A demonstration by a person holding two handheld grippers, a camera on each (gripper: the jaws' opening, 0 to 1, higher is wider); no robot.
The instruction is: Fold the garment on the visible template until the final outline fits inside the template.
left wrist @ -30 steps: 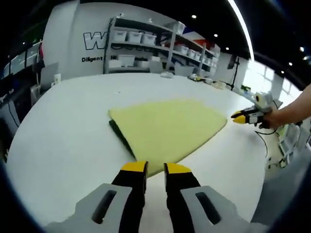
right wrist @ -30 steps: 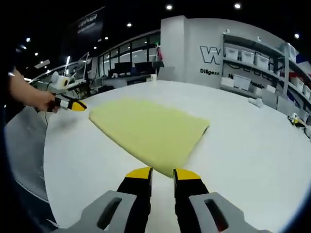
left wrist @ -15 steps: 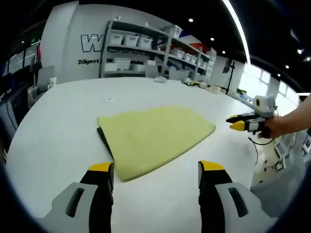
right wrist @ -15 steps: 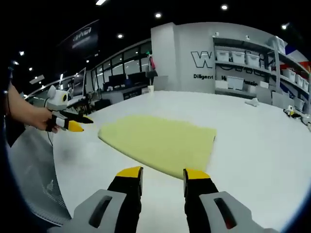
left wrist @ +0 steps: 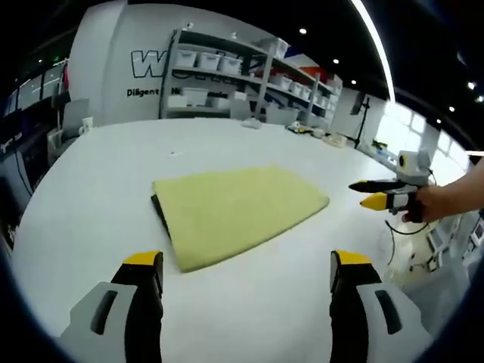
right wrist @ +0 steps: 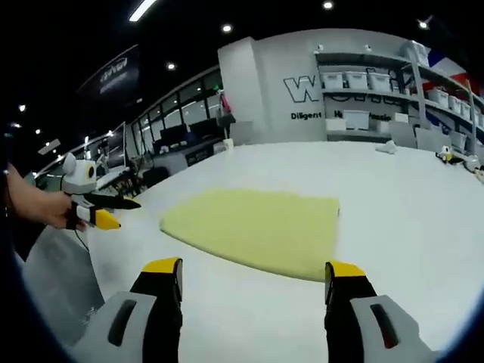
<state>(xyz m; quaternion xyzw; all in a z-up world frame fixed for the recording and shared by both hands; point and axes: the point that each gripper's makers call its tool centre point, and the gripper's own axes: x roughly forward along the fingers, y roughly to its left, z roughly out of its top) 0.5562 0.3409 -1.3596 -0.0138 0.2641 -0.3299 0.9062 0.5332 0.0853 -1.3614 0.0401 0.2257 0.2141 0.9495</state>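
On the wide white round table [left wrist: 91, 197] lies the folded pale yellow garment [left wrist: 234, 208], flat, in a roughly rectangular shape. In the left gripper view a thin dark edge [left wrist: 159, 217] shows along its left side, under the cloth; you cannot tell from here if it is the template.

Your left gripper [left wrist: 247, 268] has its yellow-tipped black jaws wide apart, and they hold nothing. It is above the bare table, near the closest edge of the garment but not touching it. In the right gripper view the same gripper [right wrist: 106, 213] comes in from the left, held by your hand [right wrist: 34, 208], beside the garment's left end.

Your right gripper [right wrist: 254, 274] also has its jaws spread wide and empty, just in front of the garment's near edge. In the left gripper view it [left wrist: 372, 193] is beside the right end of the cloth, apart from it.

Behind the table stands a grey metal shelf with white bins [left wrist: 219, 76].
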